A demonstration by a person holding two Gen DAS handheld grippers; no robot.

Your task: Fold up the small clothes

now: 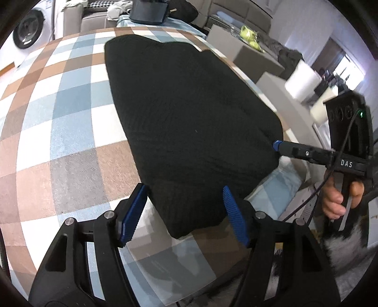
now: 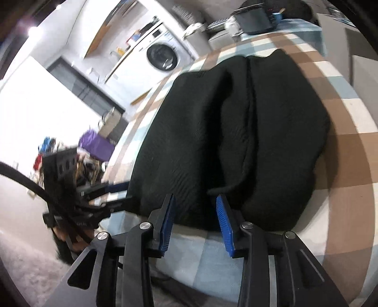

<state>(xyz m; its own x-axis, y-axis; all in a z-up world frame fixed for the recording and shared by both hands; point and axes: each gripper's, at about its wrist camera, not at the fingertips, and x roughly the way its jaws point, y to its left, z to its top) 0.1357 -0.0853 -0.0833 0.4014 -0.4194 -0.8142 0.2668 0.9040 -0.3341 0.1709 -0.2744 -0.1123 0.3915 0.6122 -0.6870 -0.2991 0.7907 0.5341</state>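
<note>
One black garment is lying folded on a checked cloth in brown, blue and white that is covering the table. Two hand-held grippers are working at its near edge. The left hand-held gripper is standing wide open, its blue pads either side of the garment's near corner without pressing on it. The right hand-held gripper is standing partly open, the near hem lying between its pads, not pinched.

The left wrist view is showing the garment as one smooth dark shape, with the right hand-held gripper reaching its edge from the side and a person's hand gripping its handle. The right wrist view is showing a lengthwise crease where two folded halves are meeting, plus the left hand-held gripper at the garment's side.

One washing machine is standing against the far wall, and one dark bin is sitting at the table's far end.
</note>
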